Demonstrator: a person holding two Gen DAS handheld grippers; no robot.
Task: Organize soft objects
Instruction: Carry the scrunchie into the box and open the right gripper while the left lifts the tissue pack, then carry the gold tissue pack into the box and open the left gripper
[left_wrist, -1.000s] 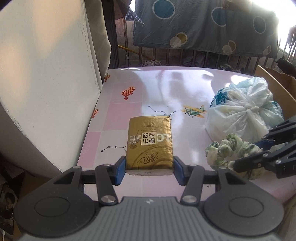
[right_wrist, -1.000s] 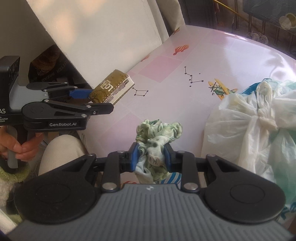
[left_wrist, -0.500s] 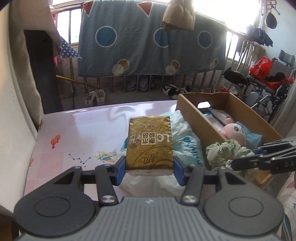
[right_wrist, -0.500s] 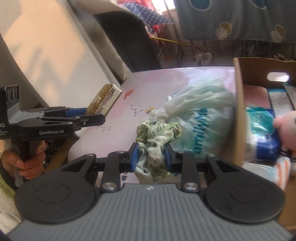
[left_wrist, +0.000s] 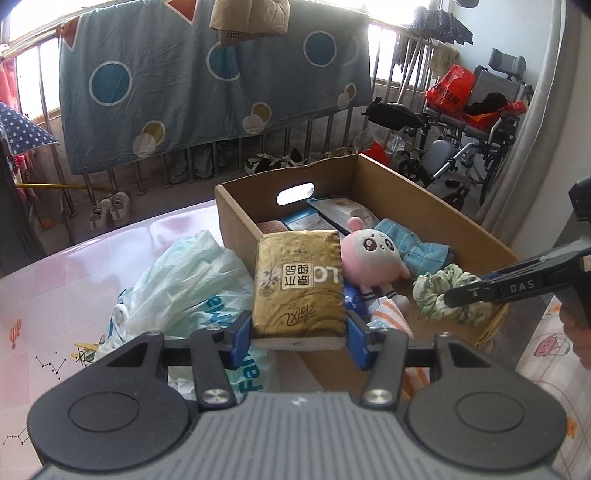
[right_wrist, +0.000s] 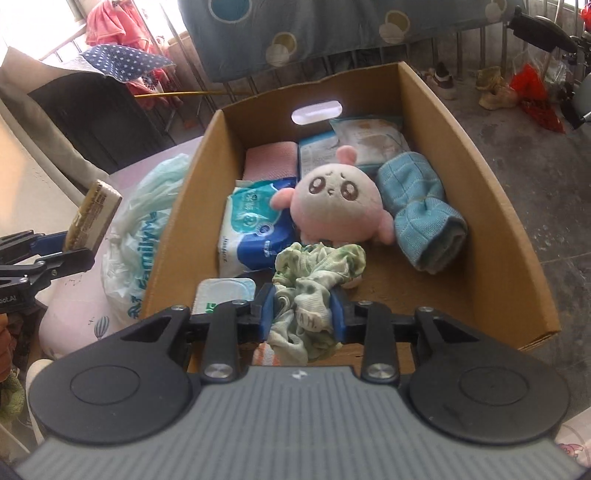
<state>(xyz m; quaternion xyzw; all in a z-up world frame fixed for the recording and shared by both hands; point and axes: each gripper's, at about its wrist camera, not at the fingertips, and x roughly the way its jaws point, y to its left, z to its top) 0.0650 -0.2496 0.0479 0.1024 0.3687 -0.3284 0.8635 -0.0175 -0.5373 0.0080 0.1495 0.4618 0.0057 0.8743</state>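
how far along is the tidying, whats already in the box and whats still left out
Done: the cardboard box already holds a pink plush, a blue towel, a tissue pack and other packets. In hand: the right gripper holds a green scrunchie over the box, and the left gripper holds a gold tissue pack near its rim. Left: dropping both in, plus the plastic bag on the table.

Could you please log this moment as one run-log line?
left gripper: shut on gold tissue pack | right gripper: shut on green scrunchie over cardboard box
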